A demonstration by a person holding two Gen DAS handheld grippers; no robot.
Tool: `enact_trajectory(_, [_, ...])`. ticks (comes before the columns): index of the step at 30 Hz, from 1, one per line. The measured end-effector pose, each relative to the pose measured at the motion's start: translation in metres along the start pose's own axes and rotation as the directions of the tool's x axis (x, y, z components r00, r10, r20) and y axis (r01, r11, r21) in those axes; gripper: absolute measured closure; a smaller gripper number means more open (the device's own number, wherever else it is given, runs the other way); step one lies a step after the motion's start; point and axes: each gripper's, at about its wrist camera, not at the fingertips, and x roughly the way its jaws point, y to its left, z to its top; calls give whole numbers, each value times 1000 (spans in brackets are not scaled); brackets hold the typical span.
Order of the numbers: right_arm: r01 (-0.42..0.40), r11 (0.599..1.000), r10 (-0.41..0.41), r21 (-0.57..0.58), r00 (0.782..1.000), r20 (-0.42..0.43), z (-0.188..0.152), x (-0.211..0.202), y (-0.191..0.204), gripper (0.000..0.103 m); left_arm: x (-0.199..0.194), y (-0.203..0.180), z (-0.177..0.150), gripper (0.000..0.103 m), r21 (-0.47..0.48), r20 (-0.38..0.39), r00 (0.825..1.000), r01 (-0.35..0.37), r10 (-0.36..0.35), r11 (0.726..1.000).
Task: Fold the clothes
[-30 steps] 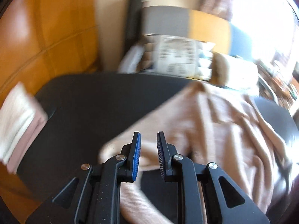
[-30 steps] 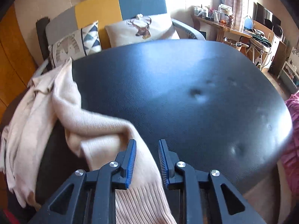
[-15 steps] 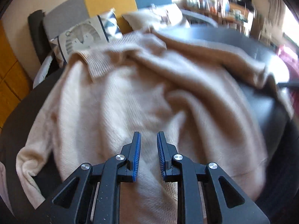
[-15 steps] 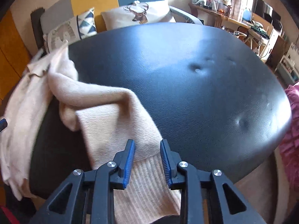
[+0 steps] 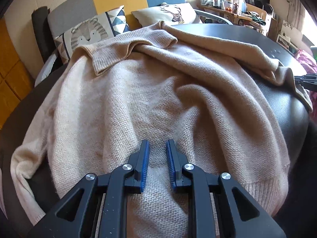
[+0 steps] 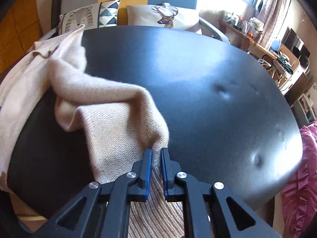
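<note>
Sweater, beige knit, lay rumpled across the left part of my dark desk, its collar at the far edge toward the sofa cushions and its ribbed hem nearest me, so the body ran roughly away from me. The right half of the desk was bare.

One sleeve stretched out from the body toward the right and ended in a ribbed cuff at the near edge of the desk. That long axis, body on the left and cuff on the right, was what I judged the coming move to turn on: the cuff lay directly under my right hand and well apart from my left.

My left tool hung over the lower middle of the body, its blue pads standing a little apart with nothing squeezed between them, only knit beneath.

My right tool was closing on the sleeve just above the cuff, a small ridge of fabric bunched up between the pads, which already pressed on it. From there I reckoned the sleeve could be drawn leftward over the body.
</note>
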Motion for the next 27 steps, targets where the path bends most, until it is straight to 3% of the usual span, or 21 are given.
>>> enact_trajectory(4, [50, 998, -50, 28, 999, 3, 17, 18, -28, 95, 0, -6, -1, 83, 23, 2, 1000, -26, 26, 999])
enact_trajectory(9, [113, 992, -114, 56, 993, 6, 42, 44, -59, 95, 0, -5, -1, 83, -19, 2, 1000, -23, 23, 1000])
enact_trajectory(22, [227, 972, -225, -56, 974, 28, 89, 97, -125, 94, 2, -7, -1, 83, -43, -4, 999, -39, 39, 998])
enact_trajectory(27, [252, 967, -251, -44, 968, 33, 103, 105, -137, 94, 2, -8, 1, 83, -69, -28, 999, -21, 19, 997])
